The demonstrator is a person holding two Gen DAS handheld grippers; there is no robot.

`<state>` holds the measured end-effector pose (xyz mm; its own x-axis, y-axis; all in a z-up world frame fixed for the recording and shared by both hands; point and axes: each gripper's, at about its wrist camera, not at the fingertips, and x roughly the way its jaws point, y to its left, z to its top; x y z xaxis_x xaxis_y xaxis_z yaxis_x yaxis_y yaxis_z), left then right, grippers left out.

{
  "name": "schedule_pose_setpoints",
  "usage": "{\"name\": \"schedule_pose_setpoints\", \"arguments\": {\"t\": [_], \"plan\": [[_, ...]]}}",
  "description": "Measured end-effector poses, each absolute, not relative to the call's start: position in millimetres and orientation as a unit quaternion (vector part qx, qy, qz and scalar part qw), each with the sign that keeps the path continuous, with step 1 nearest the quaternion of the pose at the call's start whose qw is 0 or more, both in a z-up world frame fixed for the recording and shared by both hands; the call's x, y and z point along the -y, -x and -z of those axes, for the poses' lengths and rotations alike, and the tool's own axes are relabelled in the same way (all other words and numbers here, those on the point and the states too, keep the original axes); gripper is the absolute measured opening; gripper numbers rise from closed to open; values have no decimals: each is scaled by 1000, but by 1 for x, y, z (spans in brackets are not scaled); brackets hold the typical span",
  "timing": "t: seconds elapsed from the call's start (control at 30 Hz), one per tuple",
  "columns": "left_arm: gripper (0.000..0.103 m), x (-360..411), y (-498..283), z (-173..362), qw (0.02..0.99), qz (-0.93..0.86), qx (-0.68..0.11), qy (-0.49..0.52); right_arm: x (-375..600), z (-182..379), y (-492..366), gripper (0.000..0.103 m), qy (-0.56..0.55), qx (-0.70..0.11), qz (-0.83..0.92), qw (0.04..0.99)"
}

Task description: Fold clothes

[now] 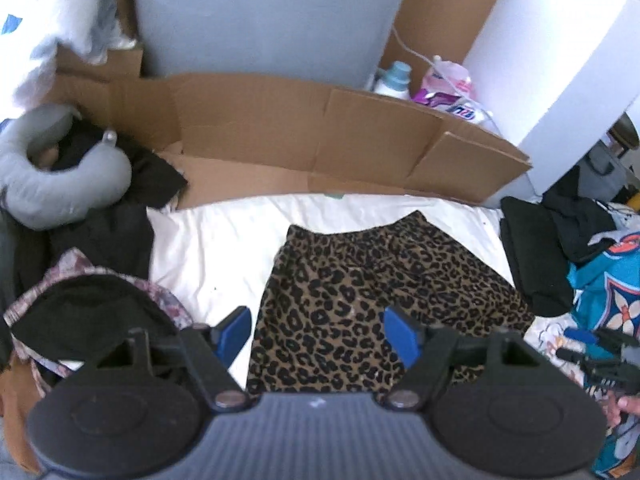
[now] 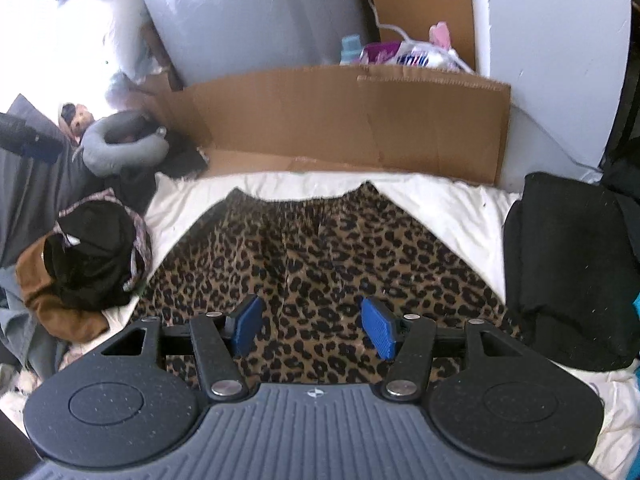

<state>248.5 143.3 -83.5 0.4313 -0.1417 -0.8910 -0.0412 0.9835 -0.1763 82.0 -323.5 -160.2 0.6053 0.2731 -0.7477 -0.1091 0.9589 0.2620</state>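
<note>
The leopard-print shorts [image 1: 372, 300] lie spread flat on the white bed sheet [image 1: 208, 248], filling the centre of both wrist views, with the gathered waistband toward the top of the frame.

Left claw [image 1: 318, 334]: jaws stand wide apart and hold nothing — the blue pads [image 1: 234, 334] hang above the lower part of the shorts, one over the sheet at the garment's left edge, one over the print.

Right claw [image 2: 314, 328]: jaws stand apart and empty, both blue pads [image 2: 378, 326] over the printed fabric at lower centre. This claw also shows at the lower right edge of the left wrist view.

Surroundings:
- A flattened cardboard box [image 1: 320, 136] stands along the far edge of the bed, across the upper middle of the frame.
- A grey neck pillow [image 1: 60, 176] sits at the left, above a heap of dark clothes [image 1: 92, 316].
- A folded black garment [image 2: 568, 272] rests at the right — just beside the shorts.
</note>
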Motion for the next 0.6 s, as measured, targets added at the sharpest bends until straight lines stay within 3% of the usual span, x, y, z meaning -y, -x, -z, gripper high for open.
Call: {"name": "schedule_pose_setpoints", "arguments": {"t": [0.3,0.6], "plan": [[75,-171,-207,175,822,11,-558,110,289,220,-69,62,-92,-467,-146,867],[71,-146,-163,256,817,52,-552,159,263,266,-66,62,-91,-491,-177,848]]}}
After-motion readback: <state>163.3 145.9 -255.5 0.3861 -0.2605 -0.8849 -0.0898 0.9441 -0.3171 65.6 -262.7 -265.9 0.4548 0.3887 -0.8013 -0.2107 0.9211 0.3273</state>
